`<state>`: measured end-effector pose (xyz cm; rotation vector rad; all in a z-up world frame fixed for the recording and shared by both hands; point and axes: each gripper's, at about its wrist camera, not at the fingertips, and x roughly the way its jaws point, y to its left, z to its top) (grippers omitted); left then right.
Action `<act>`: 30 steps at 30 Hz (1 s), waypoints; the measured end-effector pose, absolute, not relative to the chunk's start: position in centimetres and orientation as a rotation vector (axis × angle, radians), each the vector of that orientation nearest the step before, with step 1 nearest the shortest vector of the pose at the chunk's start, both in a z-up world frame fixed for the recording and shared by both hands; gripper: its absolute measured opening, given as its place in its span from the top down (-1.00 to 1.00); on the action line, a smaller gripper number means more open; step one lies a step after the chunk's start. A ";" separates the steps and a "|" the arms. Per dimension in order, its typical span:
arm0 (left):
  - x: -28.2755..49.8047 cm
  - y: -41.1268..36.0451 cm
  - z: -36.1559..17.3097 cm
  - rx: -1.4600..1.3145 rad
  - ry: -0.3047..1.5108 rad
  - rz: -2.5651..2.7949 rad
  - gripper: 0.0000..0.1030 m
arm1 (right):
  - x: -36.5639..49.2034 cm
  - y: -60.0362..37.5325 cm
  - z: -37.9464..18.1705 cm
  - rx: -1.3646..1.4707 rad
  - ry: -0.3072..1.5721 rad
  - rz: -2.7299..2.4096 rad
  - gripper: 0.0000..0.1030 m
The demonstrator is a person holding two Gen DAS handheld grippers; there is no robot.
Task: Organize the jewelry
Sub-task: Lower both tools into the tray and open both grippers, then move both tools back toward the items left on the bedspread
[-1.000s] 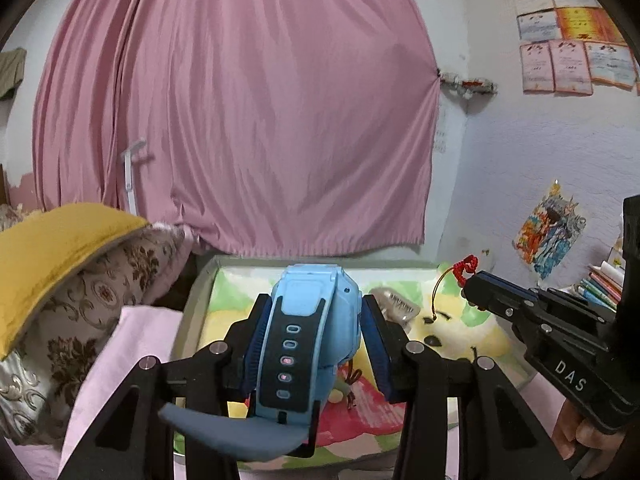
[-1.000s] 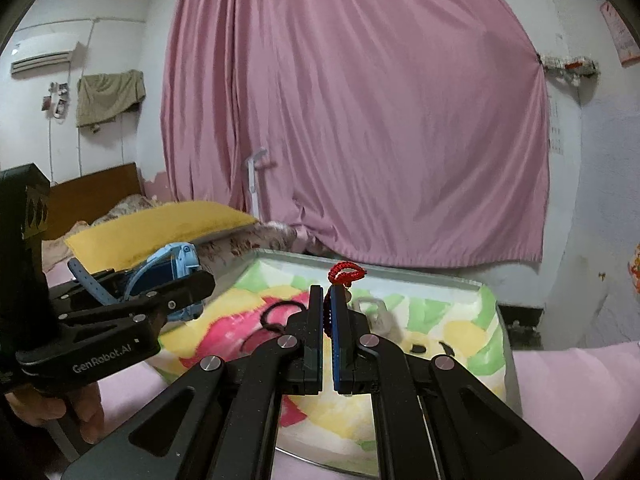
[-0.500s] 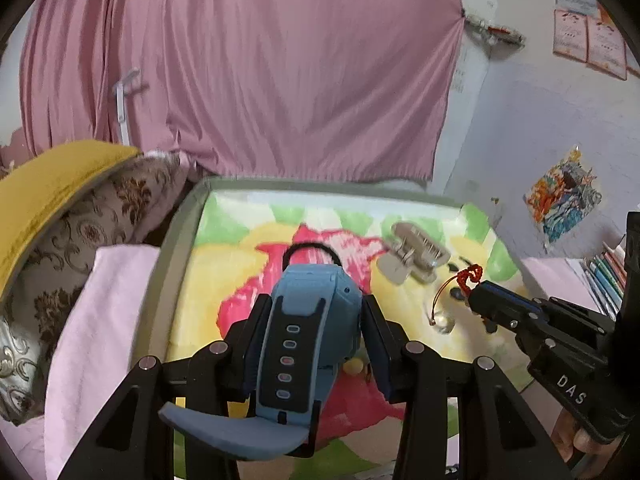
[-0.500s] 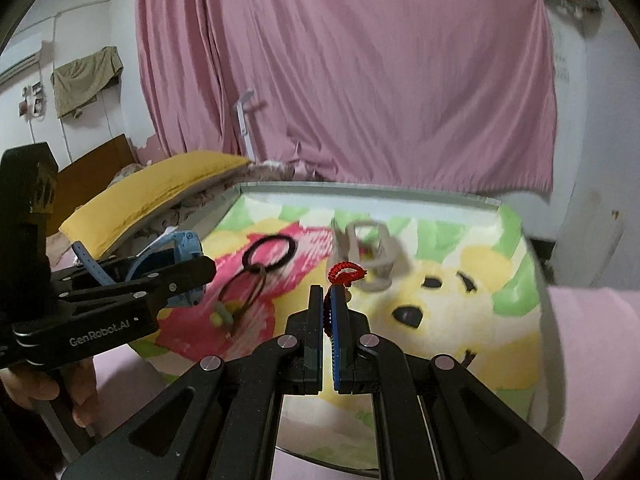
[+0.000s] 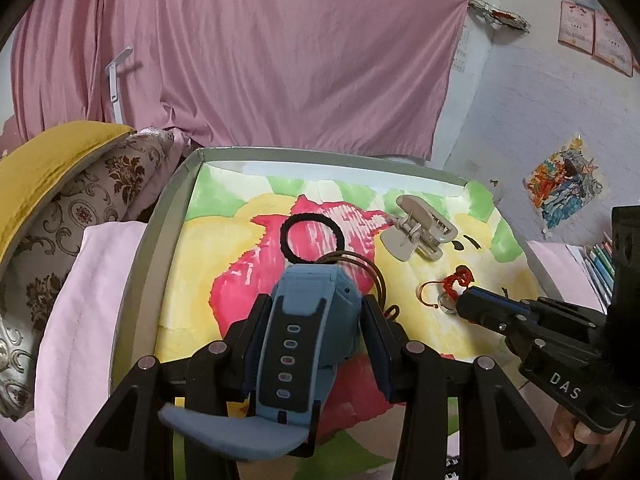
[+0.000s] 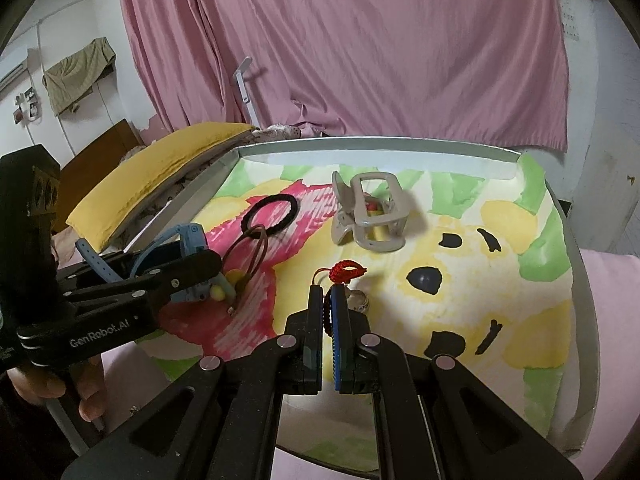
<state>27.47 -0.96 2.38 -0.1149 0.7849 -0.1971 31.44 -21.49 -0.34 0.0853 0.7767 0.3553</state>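
Left wrist view: the left gripper (image 5: pixel 316 320) is squeezing a blue watch (image 5: pixel 308 320) between its two fingers, and is holding it up over the tray (image 5: pixel 168 216).
Watch strap: it is hanging back toward the camera, with a row of small holes showing.
Right wrist view: the right gripper (image 6: pixel 327 312) is pinching a red string (image 6: pixel 346 271), with its fingers almost together.
Red string: its knotted loop is sticking up above the fingertips, just over the yellow part of the tray picture.
Silver ring (image 6: pixel 358 300): it is sitting on the tray just beside the right fingertips.
Hair clip (image 6: pixel 370 212): it is lying near the back of the tray.
Black hair tie (image 6: pixel 270 214): it is lying flat on the pink part, left of the clip.
Brown hair ties (image 6: pixel 250 252): they are lying just in front of the black one, beside the watch.
Pink curtain (image 5: pixel 248 52): it is hanging behind the tray.
Yellow pillow (image 5: pixel 44 164): it is lying to the left of the tray.
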 end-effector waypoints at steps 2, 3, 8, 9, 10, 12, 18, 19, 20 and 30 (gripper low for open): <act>27.3 -0.9 2.5 -0.116 0.780 -0.204 0.18 | 31.3 -21.4 -0.4 0.079 0.778 0.346 0.86; 27.2 -0.9 2.6 -0.117 0.776 -0.207 0.18 | 31.3 -21.4 -0.3 0.076 0.776 0.341 0.79; 25.7 -0.6 3.5 -0.128 0.722 -0.218 -0.19 | 29.9 -21.6 0.6 0.065 0.737 0.324 0.40; 25.4 -0.5 3.7 -0.133 0.715 -0.220 -0.19 | 29.4 -21.6 1.0 0.060 0.722 0.320 0.40; 25.0 -0.3 4.0 -0.137 0.704 -0.219 -0.19 | 29.1 -21.6 1.3 0.056 0.710 0.317 0.38; 24.2 0.1 4.5 -0.149 0.678 -0.212 -0.29 | 28.1 -21.8 2.0 0.050 0.666 0.304 0.17; 20.6 1.3 6.0 -0.194 0.546 -0.189 -0.70 | 24.1 -22.5 4.7 0.054 0.502 0.269 -0.22; 19.9 1.3 6.3 -0.197 0.521 -0.182 -0.78 | 23.7 -22.5 4.9 0.055 0.487 0.268 -0.28; 19.1 1.4 6.5 -0.199 0.497 -0.175 -0.92 | 22.9 -22.5 5.3 0.056 0.459 0.262 -0.43; 13.6 1.8 7.1 -0.179 0.383 -0.129 -0.99 | 16.7 -22.8 6.5 0.049 0.319 0.241 -0.97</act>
